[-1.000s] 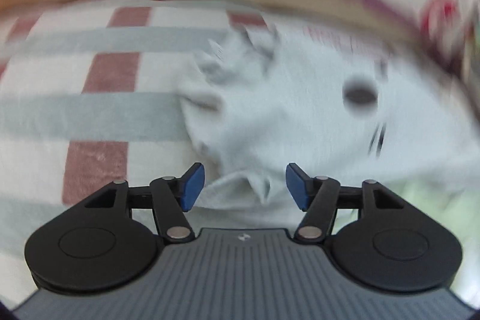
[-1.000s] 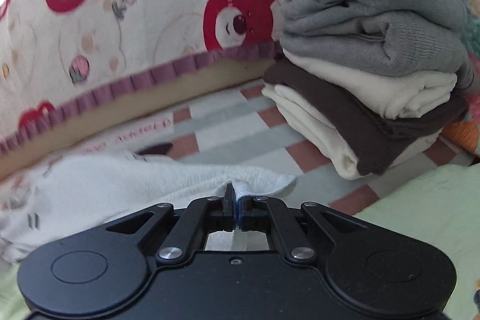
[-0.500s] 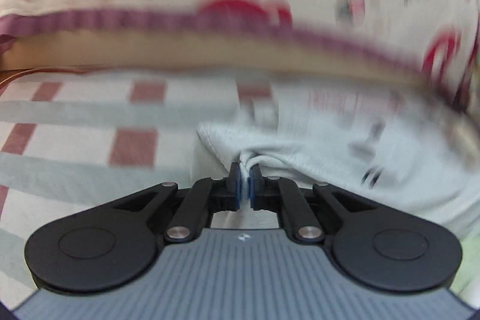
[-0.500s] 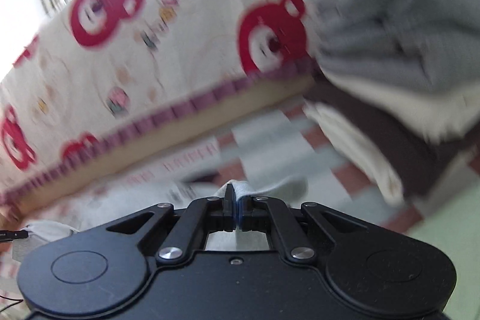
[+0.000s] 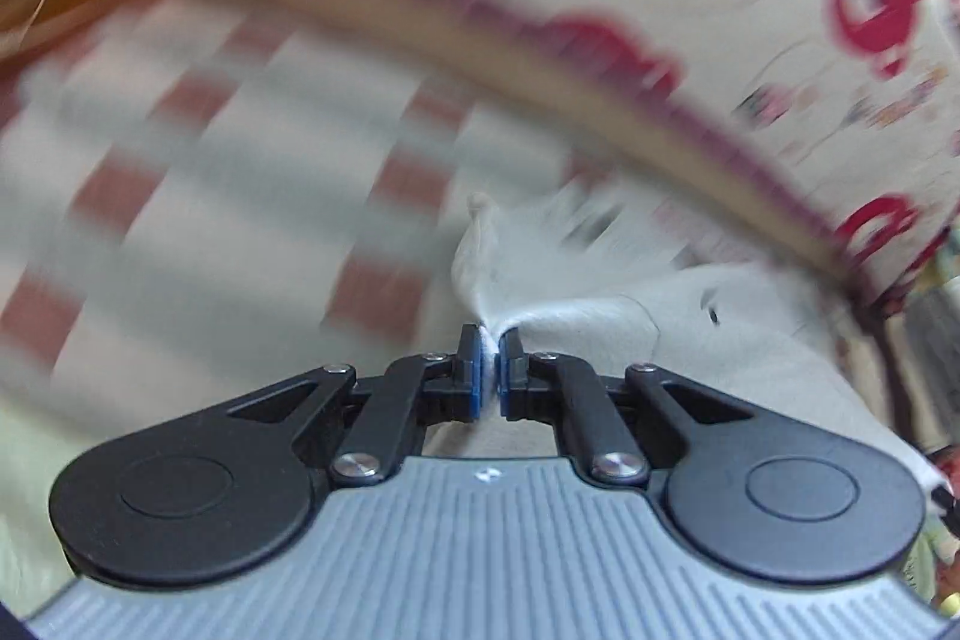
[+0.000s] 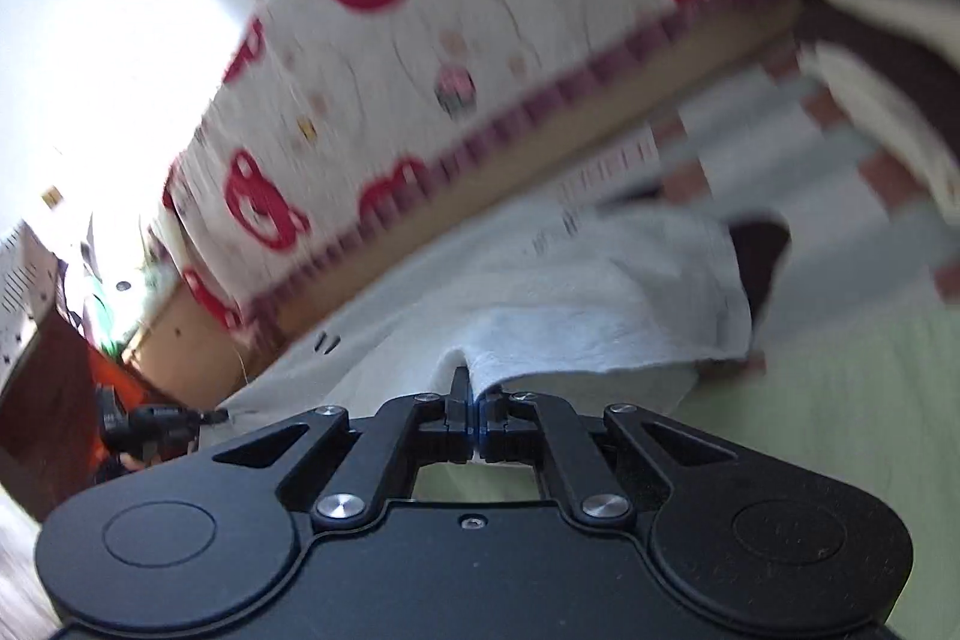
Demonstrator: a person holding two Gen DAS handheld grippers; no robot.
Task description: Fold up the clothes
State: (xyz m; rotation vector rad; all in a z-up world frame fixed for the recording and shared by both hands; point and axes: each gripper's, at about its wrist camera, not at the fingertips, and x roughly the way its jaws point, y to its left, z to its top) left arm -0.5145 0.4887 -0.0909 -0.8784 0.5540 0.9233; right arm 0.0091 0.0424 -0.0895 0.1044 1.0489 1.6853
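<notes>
Item: white, soft knit garment with small dark print (image 6: 600, 292), lying across a bed covered by a checked sheet in red, grey and white (image 5: 198, 196) and, nearer the cameras, a pale green cover (image 6: 840, 370).

Holding: left gripper (image 5: 489, 370), jaws closed on a pinched ridge of the white cloth; right gripper (image 6: 477, 415), jaws closed on another edge of the same garment. Both pinches show fabric rising straight out of the blue pads.

Position: the garment runs forward and to the right from the left gripper, and forward and to the left from the right gripper, so its long axis spans between the two holds, roughly along the cream bear-print bed surround with purple frill (image 6: 540, 16). Neither hand is plainly nearer; each holds one end.

Adjacent: stack of folded grey, white and brown clothes (image 6: 870, 58) at the far right of the bed.

Condition: both views blurred; the cloth partly raised, part resting on the bed. How many folds it already carries cannot be told.
</notes>
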